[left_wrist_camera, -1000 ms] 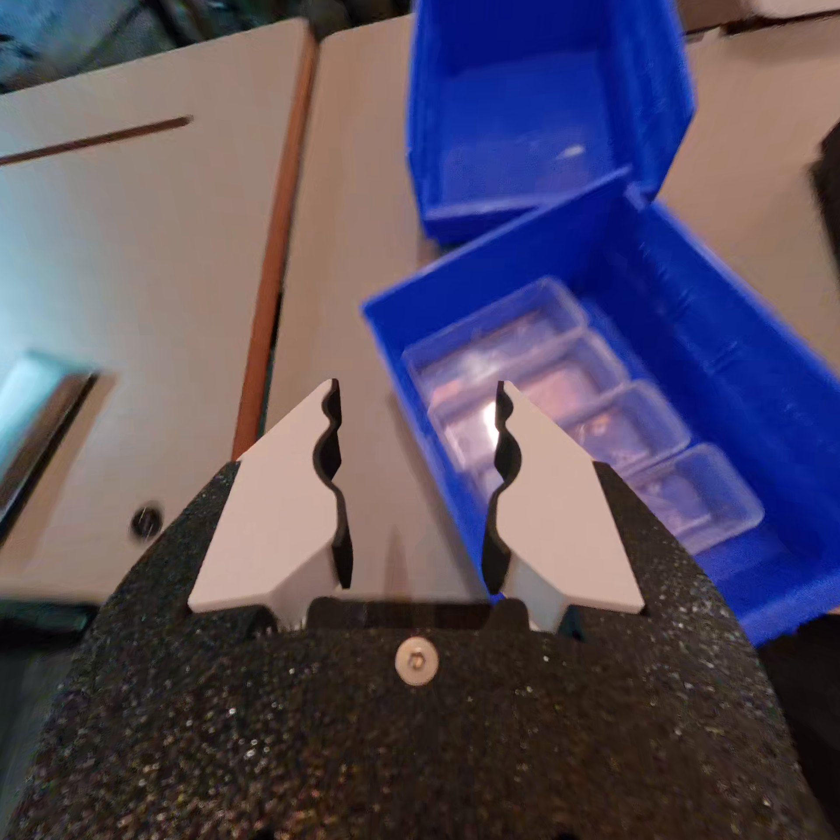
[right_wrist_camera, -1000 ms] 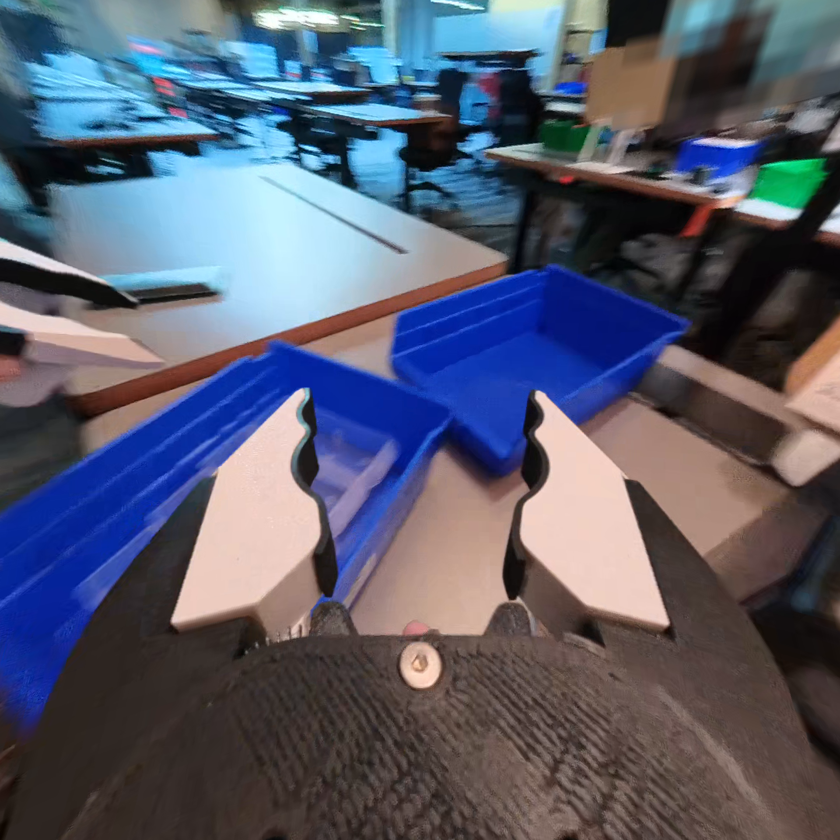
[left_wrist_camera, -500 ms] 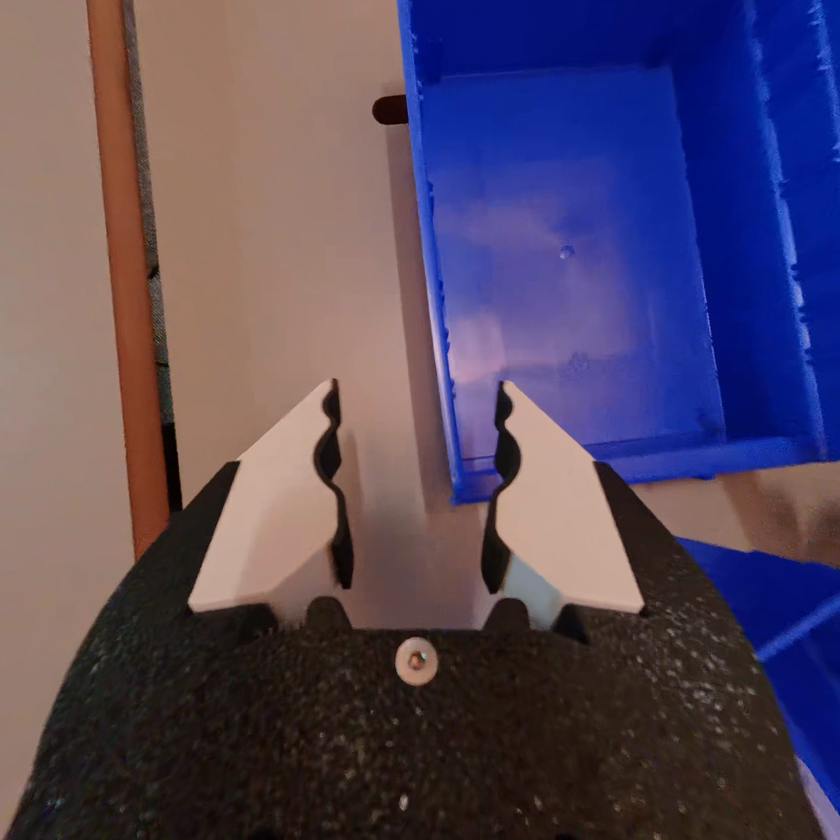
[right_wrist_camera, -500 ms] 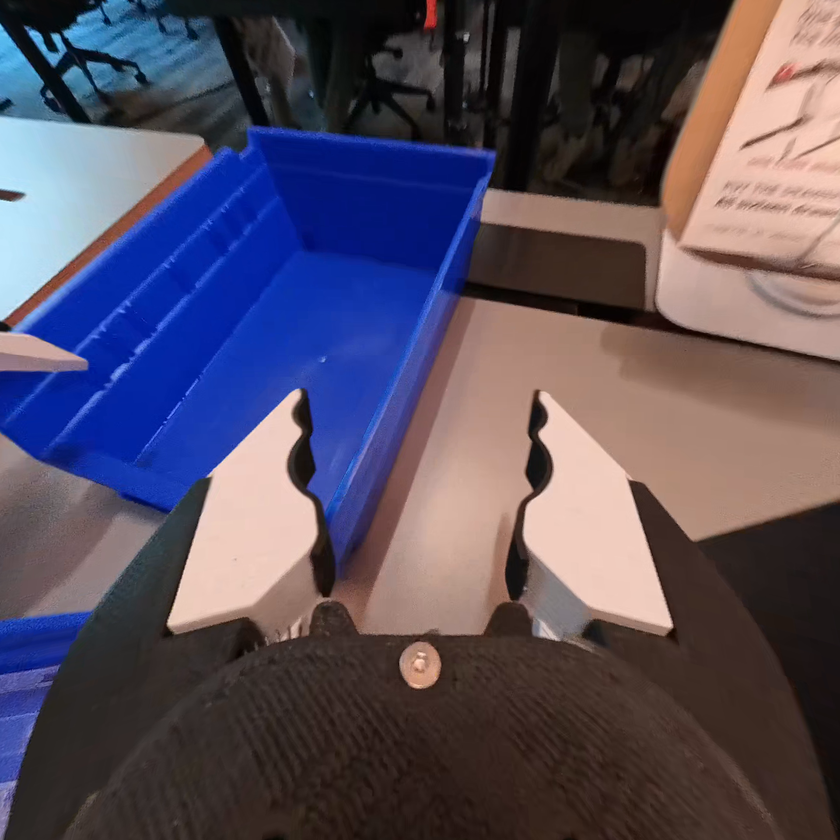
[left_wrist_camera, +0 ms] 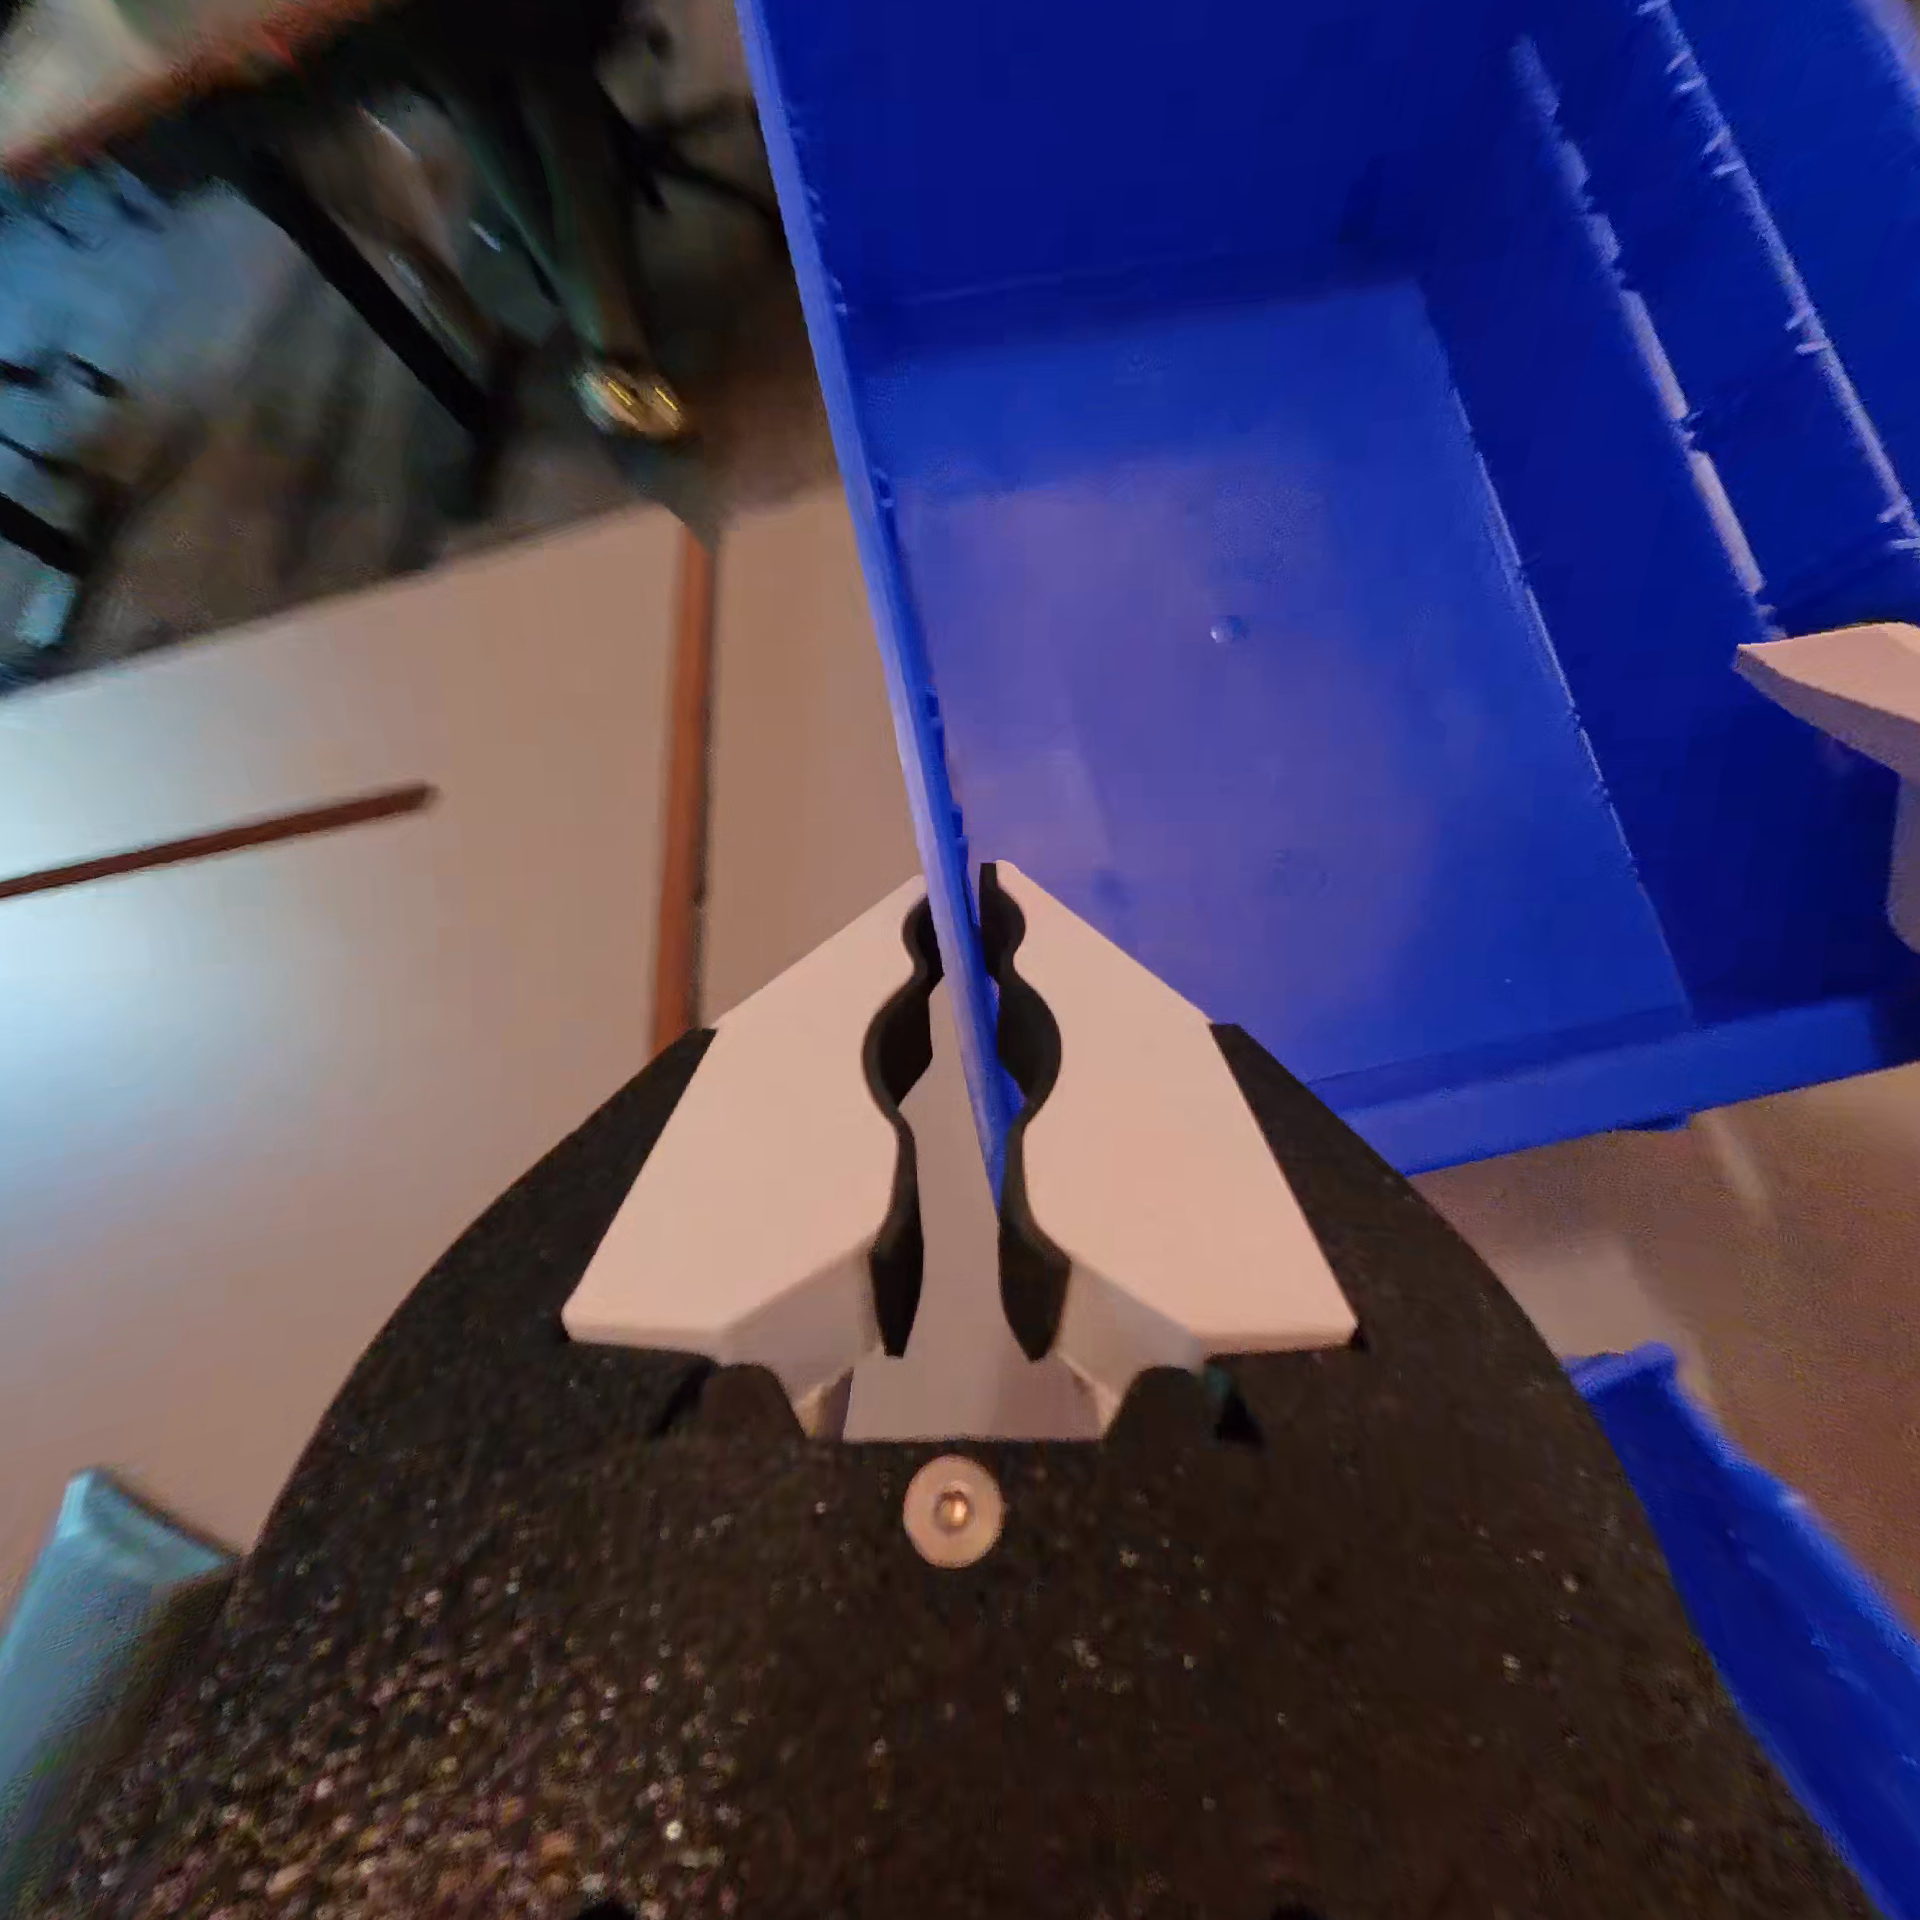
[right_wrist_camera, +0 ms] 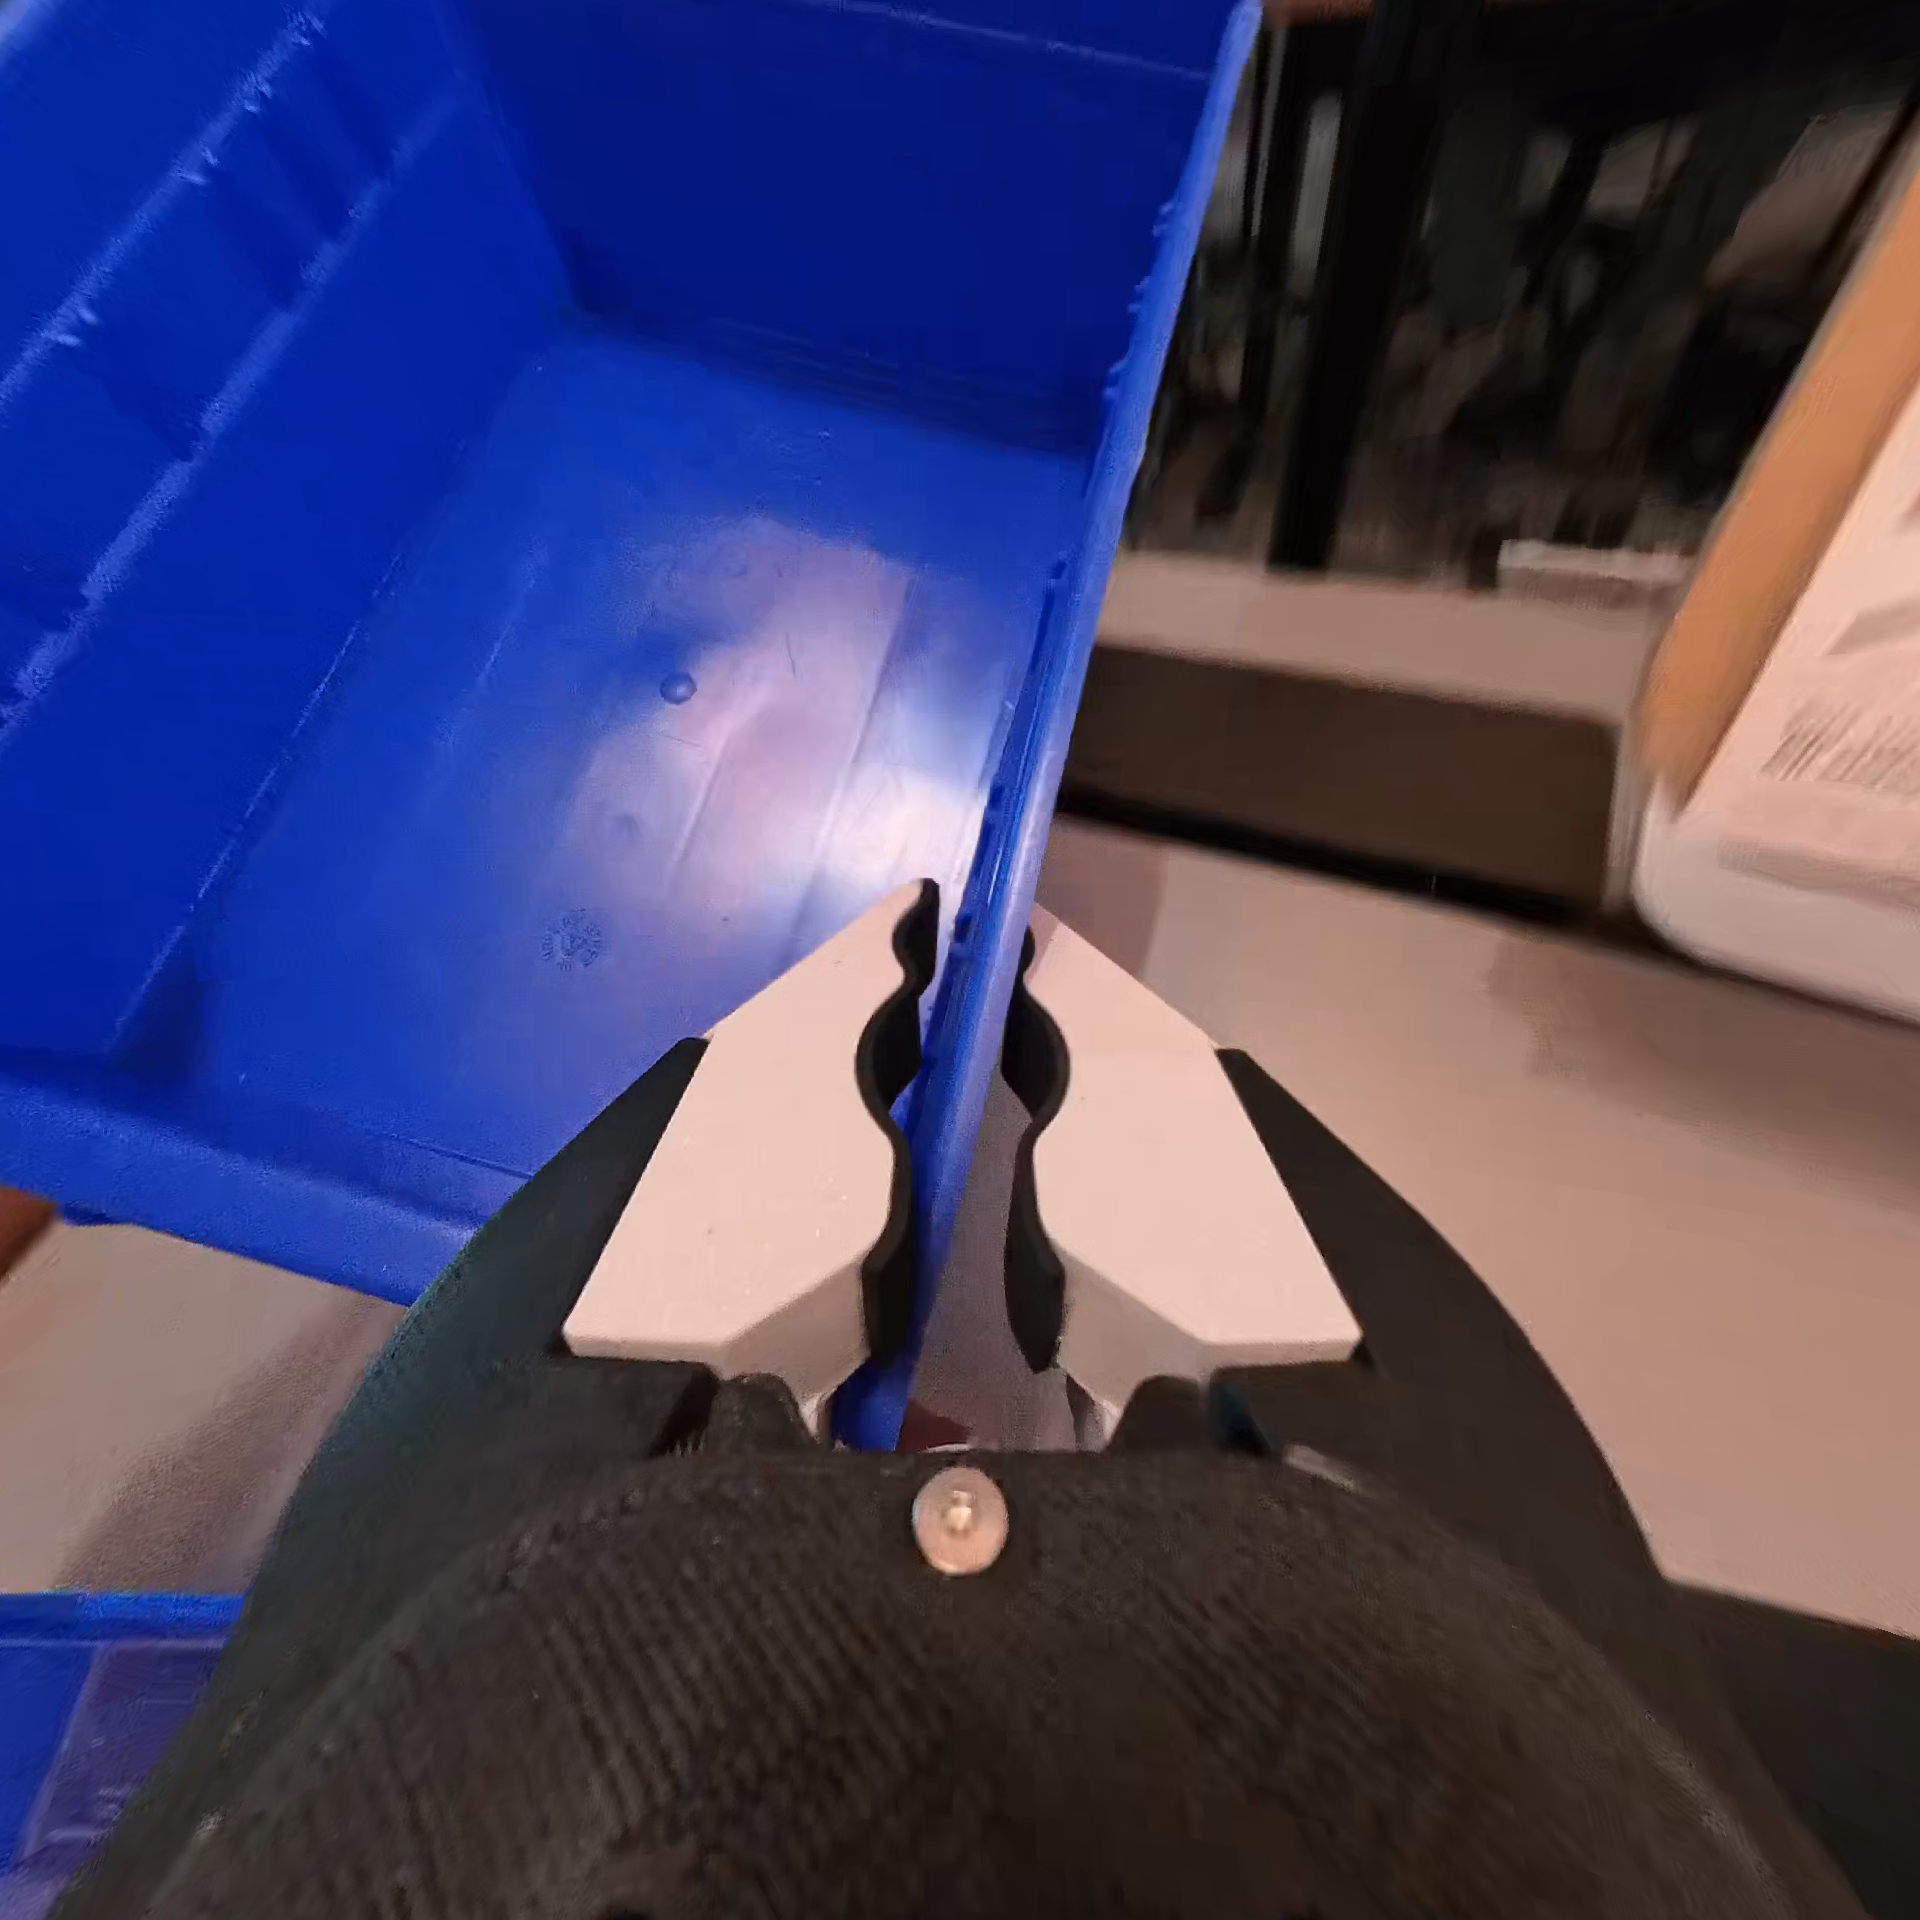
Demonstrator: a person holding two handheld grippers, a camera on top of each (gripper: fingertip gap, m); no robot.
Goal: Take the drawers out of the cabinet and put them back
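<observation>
An empty blue plastic drawer (left_wrist_camera: 1299,675) fills the upper right of the left wrist view and the upper left of the right wrist view (right_wrist_camera: 520,623). My left gripper (left_wrist_camera: 956,894) is shut on the drawer's left side wall. My right gripper (right_wrist_camera: 982,914) is shut on its right side wall. The drawer looks raised and tilted above the grey table (left_wrist_camera: 364,987). A fingertip of the right gripper (left_wrist_camera: 1839,686) shows at the right edge of the left wrist view. The cabinet is not in view.
A second blue drawer (left_wrist_camera: 1787,1621) lies on the table below, with clear boxes in it in the right wrist view (right_wrist_camera: 94,1756). A cardboard box (right_wrist_camera: 1787,582) stands at the right. A table seam with a brown edge (left_wrist_camera: 681,790) runs on the left.
Both grippers went from open beside the empty drawer to shut on its opposite side walls. The drawer has come up off the table and tilted.
</observation>
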